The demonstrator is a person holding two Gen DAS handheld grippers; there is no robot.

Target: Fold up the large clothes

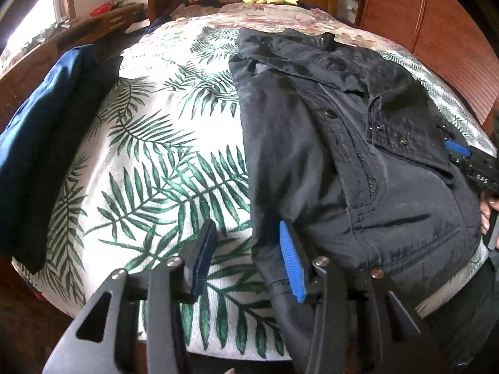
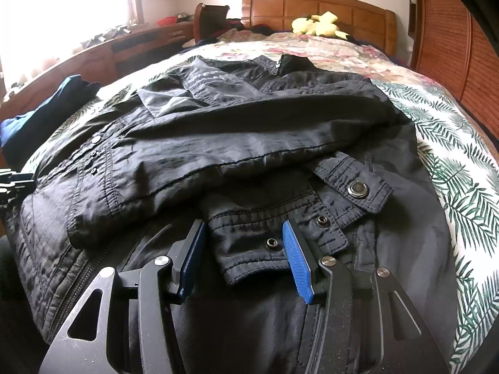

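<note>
Down low in the left wrist view, the left tool [image 1: 246,258] stands released, its blue-padded fingers spread with only leaf-print bedspread between them; its right finger lies against the left edge of the dark grey snap-button jacket [image 1: 327,155] without pinching it. From there the jacket runs toward 1 o'clock, folded into a long bundle on the white bedspread with green palm leaves [image 1: 162,162]. At 9 o'clock a blue-and-black folded garment [image 1: 46,143] rests at the bed's left edge. At 3 o'clock the other tool's black body shows beside a bit of the person's hand [image 1: 486,212], cut off by the frame.

The right wrist view shows what the left one does not: the right tool [image 2: 243,255] straddles a stitched cuff tab with metal snaps [image 2: 277,243]. Its pads flank the tab; I cannot tell whether they press it. A sleeve [image 2: 237,149] lies folded across the jacket body toward 12 o'clock, its collar zip beyond. The left tool is only a dark sliver at 9 o'clock.

Both views catch a yellow plush toy [image 2: 318,25] by the wooden headboard [image 2: 312,9] at 12 o'clock. The jacket's near hem is hidden under the tools' frames, and the window side is washed out by glare.
</note>
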